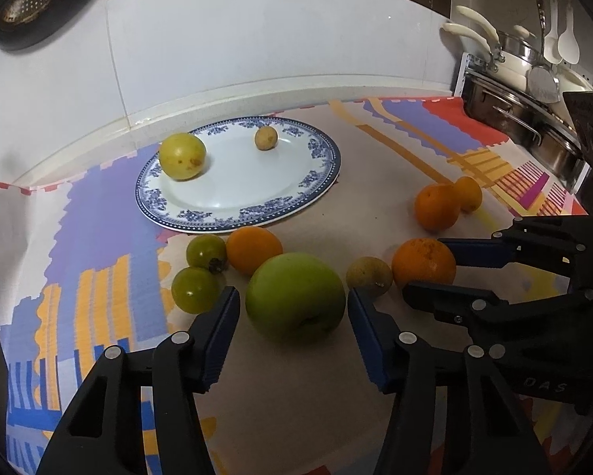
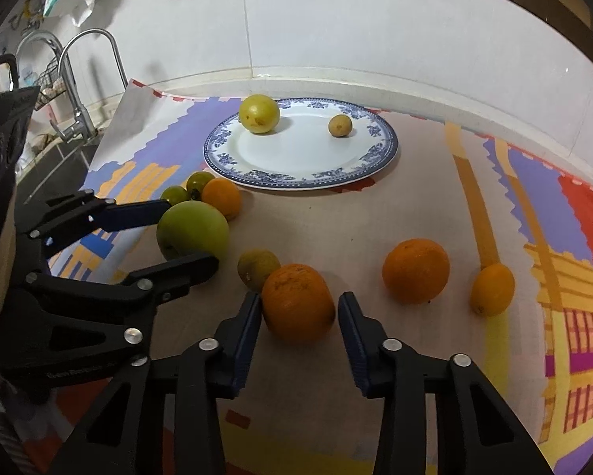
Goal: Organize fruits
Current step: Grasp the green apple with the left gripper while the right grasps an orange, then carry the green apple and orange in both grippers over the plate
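Observation:
My left gripper is open, its jaws on either side of a big green apple on the cloth; it also shows in the right wrist view. My right gripper is open around an orange, also seen in the left wrist view. A blue-rimmed white plate holds a yellow fruit and a small brown fruit. Two small green fruits, another orange and a small brown fruit lie near the apple.
An orange and a small lemon-like fruit lie at the right on the patterned cloth. Pots and utensils stand at the far right. A sink with a faucet is at the left. A white wall runs behind the plate.

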The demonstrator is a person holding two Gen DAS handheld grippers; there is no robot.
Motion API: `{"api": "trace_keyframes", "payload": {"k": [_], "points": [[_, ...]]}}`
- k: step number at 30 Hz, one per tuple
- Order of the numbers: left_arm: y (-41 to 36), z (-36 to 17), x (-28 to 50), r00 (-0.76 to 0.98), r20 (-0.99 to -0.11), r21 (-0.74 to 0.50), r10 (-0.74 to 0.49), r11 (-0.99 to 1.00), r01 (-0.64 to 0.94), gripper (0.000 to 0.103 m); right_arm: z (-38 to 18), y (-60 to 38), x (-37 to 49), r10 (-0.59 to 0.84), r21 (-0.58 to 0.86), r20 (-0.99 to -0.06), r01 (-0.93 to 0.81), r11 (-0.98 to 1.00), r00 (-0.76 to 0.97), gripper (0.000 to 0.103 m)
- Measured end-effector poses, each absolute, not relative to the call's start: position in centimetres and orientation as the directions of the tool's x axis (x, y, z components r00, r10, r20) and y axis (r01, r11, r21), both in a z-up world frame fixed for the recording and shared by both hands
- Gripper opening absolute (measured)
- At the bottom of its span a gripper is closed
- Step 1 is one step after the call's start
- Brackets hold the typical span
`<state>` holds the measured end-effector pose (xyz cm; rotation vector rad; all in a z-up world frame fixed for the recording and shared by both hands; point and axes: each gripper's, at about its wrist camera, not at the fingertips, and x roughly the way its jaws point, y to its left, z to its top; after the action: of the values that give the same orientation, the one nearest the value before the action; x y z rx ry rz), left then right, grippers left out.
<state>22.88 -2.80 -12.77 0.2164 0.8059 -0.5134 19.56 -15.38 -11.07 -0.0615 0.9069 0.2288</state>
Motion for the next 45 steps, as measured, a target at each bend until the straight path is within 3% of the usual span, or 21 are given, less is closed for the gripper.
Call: {"api": "trace_keyframes", "payload": {"k": [2,19,45], "points": [[-2.9,-12.9,22.9,0.576,-0.738,-0.006,-0.352,0.857,0.516,0.051,-11.1,-15.4,19.5,0.175,0.050,-0.786,-0.221,0.974,0.593,0.039],[-2.0,-11.9,21.5,0.591,-0.741,-0.026,-0.319,0.893,0.450,0.050,-10.2,-16.0,18.8,0.167,0.056,-0.770,-0.196,0.979,0.616,0.039],[-1.2,-4.9,18.9,0.722,-0.625,0.012,-0.296,0.921,0.389,0.050,-3.4,-16.2,16.4,0.202,0.077,-0.641,-0.200,0.977,0.740,0.039]]}}
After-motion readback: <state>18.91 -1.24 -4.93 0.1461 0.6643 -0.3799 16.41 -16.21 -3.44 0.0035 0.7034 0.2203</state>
